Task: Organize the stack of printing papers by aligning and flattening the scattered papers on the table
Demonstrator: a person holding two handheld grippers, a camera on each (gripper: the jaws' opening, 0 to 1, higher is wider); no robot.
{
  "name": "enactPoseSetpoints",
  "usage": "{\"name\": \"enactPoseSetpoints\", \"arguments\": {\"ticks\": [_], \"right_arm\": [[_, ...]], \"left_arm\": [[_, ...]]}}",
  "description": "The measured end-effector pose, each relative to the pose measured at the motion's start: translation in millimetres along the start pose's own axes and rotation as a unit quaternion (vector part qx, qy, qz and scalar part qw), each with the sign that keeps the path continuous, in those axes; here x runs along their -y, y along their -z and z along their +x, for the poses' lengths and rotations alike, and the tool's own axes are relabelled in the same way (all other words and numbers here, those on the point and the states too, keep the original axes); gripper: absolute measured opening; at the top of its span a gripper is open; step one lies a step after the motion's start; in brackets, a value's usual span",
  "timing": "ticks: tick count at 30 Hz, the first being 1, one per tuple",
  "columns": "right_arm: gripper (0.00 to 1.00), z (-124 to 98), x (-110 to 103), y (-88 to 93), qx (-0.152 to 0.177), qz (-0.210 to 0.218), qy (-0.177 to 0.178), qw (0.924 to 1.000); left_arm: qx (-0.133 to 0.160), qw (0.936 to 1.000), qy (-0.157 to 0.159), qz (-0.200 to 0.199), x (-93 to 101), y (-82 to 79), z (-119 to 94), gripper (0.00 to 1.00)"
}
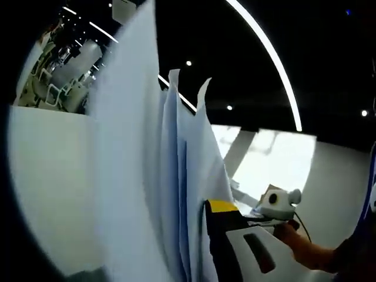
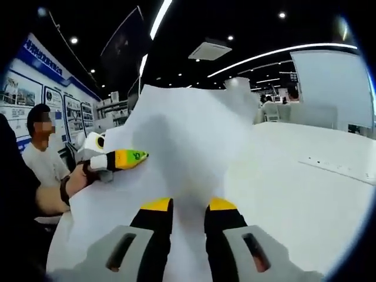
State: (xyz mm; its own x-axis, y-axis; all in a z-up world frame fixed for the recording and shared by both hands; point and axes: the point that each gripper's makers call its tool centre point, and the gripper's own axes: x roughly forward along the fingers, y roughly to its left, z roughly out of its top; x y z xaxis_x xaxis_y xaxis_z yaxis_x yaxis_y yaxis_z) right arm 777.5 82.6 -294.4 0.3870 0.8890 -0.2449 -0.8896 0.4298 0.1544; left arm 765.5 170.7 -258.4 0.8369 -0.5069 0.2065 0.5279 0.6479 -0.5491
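- Papers (image 2: pixel 188 141): sheaf held upright between both claws, lifted off the desk (image 2: pixel 305 194). Top edges ragged; in left gripper view several sheets (image 1: pixel 176 176) fan apart w/ corners sticking up at different heights.
- Right claw (image 2: pixel 188 205): yellow-tipped jaws close together w/ the sheaf's near edge between them, so it looks clenched on the papers. Sheaf rises straight ahead of the jaws.
- Left claw (image 1: pixel 202 235): one yellow-tipped jaw visible, pressed against the sheets just beside it; other jaw hidden behind the paper. Judged to be gripping the papers; in right gripper view its tip (image 2: pixel 126 158) lies on the sheaf's far-left edge, a hand (image 2: pixel 73 179) behind it.
- Step in hand, my guess: jogging the sheaf to square its edges before laying it flat.
- To do it well:
  - Ease grip on both sides enough that sheets can slide, not so much they spill.
  - Tap bottom edge on the desk below the claws, keep sheaf vertical, both claws level w/ each other.
  - Turn and tap a side edge too.
  - Check fanned corners ahead of left claw have dropped flush.
  - Then lower flat onto bare desk right of right claw and press down.
- Risk: sheets are thin & floppy; uneven squeeze may crease or bow them.
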Motion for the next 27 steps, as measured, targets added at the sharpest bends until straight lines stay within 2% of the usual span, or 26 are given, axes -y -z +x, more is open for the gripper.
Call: {"name": "enactPoseSetpoints", "arguments": {"ticks": [10,15,20,24,27], "right_arm": [[0.29,-1.1,-6.5,-8.3,0.019,-0.034,-0.006,0.9992],[0.40,-5.7,4.8,-13.4,0.030,-0.039,0.020,0.9986],[0.44,-17.2,14.9,-22.3,0.058,-0.004,0.028,0.9979],[0.46,-23.1,23.9,-27.3,0.071,0.013,0.028,0.9970],[0.46,-24.7,19.6,-29.0,0.075,0.016,0.021,0.9969]], "left_arm": [[0.000,1.0000,-0.004,0.007,0.4,0.4,-0.1,0.07],[0.002,1.0000,-0.007,-0.002,-0.3,-1.2,-1.6,0.06],[0.020,0.9994,-0.001,-0.027,-0.4,-9.0,-4.1,0.06],[0.025,0.9993,0.010,-0.025,5.0,-10.7,-3.5,0.06],[0.032,0.9989,0.027,-0.023,11.4,-13.6,-2.7,0.06]]}}
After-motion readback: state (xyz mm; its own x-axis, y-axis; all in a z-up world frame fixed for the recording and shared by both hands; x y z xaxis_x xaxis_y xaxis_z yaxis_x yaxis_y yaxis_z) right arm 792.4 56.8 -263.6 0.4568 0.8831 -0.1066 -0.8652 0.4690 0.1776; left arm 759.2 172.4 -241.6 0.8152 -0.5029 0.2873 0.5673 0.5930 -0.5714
